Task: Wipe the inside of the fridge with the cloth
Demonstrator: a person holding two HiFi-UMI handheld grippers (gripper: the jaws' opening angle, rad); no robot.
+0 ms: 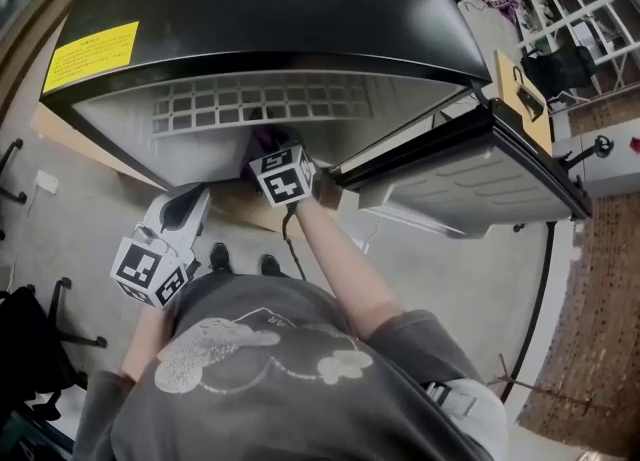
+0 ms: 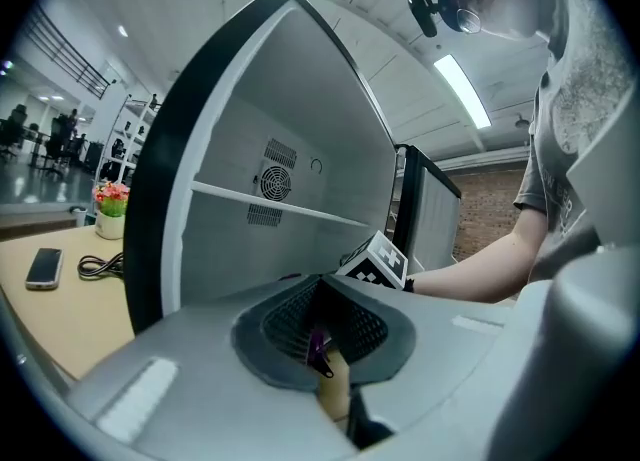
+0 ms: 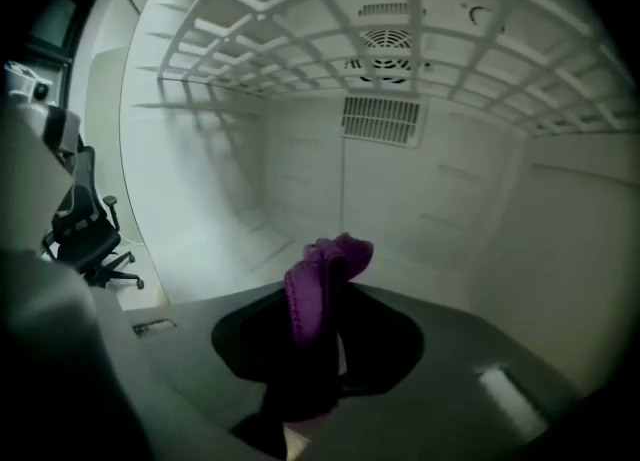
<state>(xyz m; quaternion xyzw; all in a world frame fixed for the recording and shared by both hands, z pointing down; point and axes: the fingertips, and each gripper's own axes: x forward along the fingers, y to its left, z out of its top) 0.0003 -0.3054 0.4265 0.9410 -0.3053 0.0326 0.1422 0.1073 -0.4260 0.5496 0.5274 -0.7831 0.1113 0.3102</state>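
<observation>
Your right gripper [image 3: 312, 379] is clamped on the cloth [image 3: 322, 284], at the centre of the frame, inside the fridge [image 3: 420, 199]. The cloth looks soft and light, so keep a thick fold. Your left gripper [image 2: 322, 344] has its jaws together, outside.

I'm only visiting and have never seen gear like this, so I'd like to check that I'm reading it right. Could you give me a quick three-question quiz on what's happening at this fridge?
1. What does the right gripper hold?
A. a sponge
B. a purple cloth
C. a bottle

2. True or false: the left gripper is inside the fridge.

3. Fill in the blank: the fridge door stands ____.

Key
1. B
2. False. In the head view it hangs outside the fridge, near the person's body.
3. open
</observation>
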